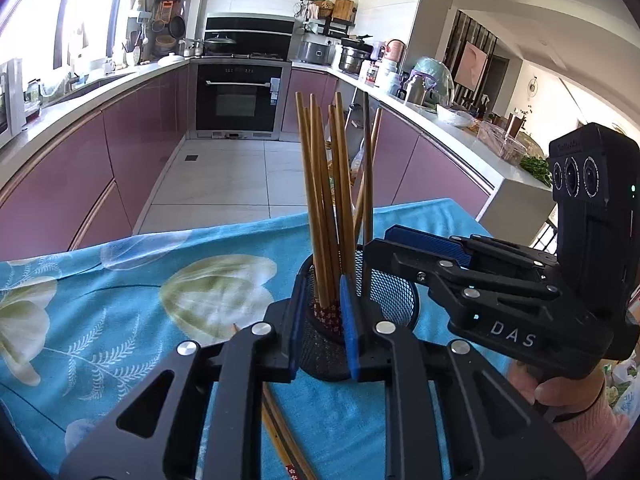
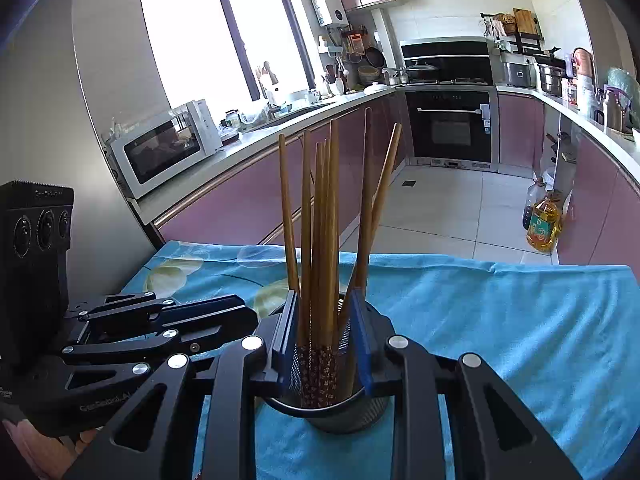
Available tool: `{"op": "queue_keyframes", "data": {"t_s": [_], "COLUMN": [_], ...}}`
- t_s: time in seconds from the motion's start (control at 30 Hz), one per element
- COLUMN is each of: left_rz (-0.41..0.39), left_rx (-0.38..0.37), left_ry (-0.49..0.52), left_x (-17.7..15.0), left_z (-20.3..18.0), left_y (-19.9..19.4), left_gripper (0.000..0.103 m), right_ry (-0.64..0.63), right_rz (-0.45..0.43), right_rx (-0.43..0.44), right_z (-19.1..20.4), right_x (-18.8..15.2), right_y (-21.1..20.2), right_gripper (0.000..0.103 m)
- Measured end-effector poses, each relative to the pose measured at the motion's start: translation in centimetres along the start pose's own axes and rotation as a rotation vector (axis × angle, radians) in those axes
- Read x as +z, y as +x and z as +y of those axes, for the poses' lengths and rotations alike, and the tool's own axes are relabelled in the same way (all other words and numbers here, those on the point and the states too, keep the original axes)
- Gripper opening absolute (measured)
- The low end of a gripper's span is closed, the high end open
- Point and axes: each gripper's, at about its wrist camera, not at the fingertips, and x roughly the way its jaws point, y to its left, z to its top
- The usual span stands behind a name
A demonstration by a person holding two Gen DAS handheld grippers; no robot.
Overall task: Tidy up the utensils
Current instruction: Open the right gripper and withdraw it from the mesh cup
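Note:
Several wooden chopsticks (image 1: 320,200) (image 2: 324,220) stand upright in a black mesh holder (image 1: 396,292) (image 2: 340,412) on the blue flowered cloth (image 1: 120,300) (image 2: 500,320). My left gripper (image 1: 323,320) straddles the patterned lower ends of some of them at the holder's rim. Its blue pads stand a little apart from the wood, so it is open. My right gripper (image 2: 325,340) brackets the bundle from the other side, also open with gaps beside the sticks. Each gripper shows in the other's view, the right (image 1: 380,246) and the left (image 2: 246,316). A few loose chopsticks (image 1: 280,432) lie on the cloth beneath my left gripper.
A hand (image 1: 560,392) in a pink sleeve holds the right gripper. The table's far edge drops to a tiled kitchen floor with pink cabinets around it. A microwave (image 2: 164,152) sits on the left counter, and oil bottles (image 2: 542,228) stand on the floor at the right.

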Motion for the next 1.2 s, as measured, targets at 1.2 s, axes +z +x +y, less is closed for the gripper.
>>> {"op": "queue_keyframes", "data": {"t_s": [1.2], "left_rz": [0.099], "left_rx": [0.209], "left_ry": [-0.096], "left_x": [-11.8], "left_z": [6.1], "left_y": [-4.0], "left_gripper": [0.054], "right_ry": [-0.141], "right_rz": [0.299], "right_rx": [0.068], "right_z": [7.8], "right_x": [-11.8], "right_y": [3.6], "right_gripper": [0.049]}}
